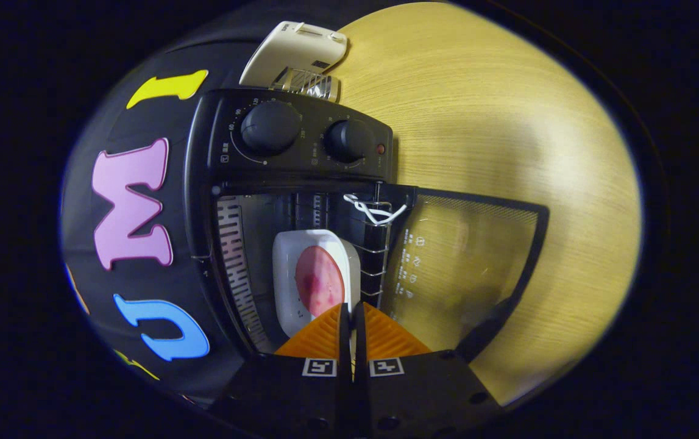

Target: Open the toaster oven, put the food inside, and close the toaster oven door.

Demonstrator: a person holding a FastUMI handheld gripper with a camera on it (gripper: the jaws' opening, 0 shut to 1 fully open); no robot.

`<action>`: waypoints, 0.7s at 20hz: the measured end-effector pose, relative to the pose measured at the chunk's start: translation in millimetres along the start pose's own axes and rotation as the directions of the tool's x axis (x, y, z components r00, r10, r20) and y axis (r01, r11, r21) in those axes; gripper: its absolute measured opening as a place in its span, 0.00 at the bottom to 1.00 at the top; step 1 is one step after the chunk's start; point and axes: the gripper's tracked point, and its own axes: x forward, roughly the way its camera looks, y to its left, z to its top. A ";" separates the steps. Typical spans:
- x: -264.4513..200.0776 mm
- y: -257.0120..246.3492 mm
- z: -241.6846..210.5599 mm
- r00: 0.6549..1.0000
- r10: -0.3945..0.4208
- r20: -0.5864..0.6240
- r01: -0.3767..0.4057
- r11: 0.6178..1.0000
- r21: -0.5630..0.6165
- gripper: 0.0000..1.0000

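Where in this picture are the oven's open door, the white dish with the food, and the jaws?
oven door [468,256], gripper view, its glass pane.
white dish [288,268], gripper view, its rim, inside the oven.
gripper [351,317], gripper view, between the fingertips; jaws nearly closed around the dish's near edge.

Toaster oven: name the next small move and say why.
Probably open the gripper to release the white tray. Its fingers pinch the tray's near rim, the tray with the food already sits inside the toaster oven, and the door hangs open.

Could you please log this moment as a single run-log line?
toaster oven: door open | white dish with food: inside on rack | gripper: closed on dish rim | next: release, close door
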 end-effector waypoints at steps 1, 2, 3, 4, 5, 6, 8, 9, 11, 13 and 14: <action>7.9 4.7 -3.5 1.000 -0.001 0.009 0.001 1.000 0.009 0.05; 14.7 8.8 -8.3 1.000 -0.001 0.013 0.001 1.000 0.008 0.05; 19.3 12.7 -11.3 1.000 0.001 0.016 -0.002 1.000 0.010 0.05; 23.9 16.8 -13.2 1.000 0.005 0.022 -0.006 1.000 0.020 0.05; 27.3 20.9 -12.8 0.999 0.011 0.034 -0.012 0.999 0.040 0.05; 30.1 22.5 -12.4 0.999 0.008 0.043 -0.010 0.998 0.058 0.05; 36.0 20.9 -14.5 0.999 -0.015 0.052 0.012 0.998 0.063 0.05; 35.5 19.2 -13.9 0.998 -0.027 0.053 0.025 0.998 0.051 0.05; 38.1 15.2 -16.1 0.998 -0.048 0.040 0.046 0.998 0.041 0.09; 35.8 16.7 -19.8 0.999 -0.043 0.025 0.042 0.998 0.046 0.10; 29.7 17.5 -19.5 0.999 -0.040 0.014 0.039 0.998 0.039 0.10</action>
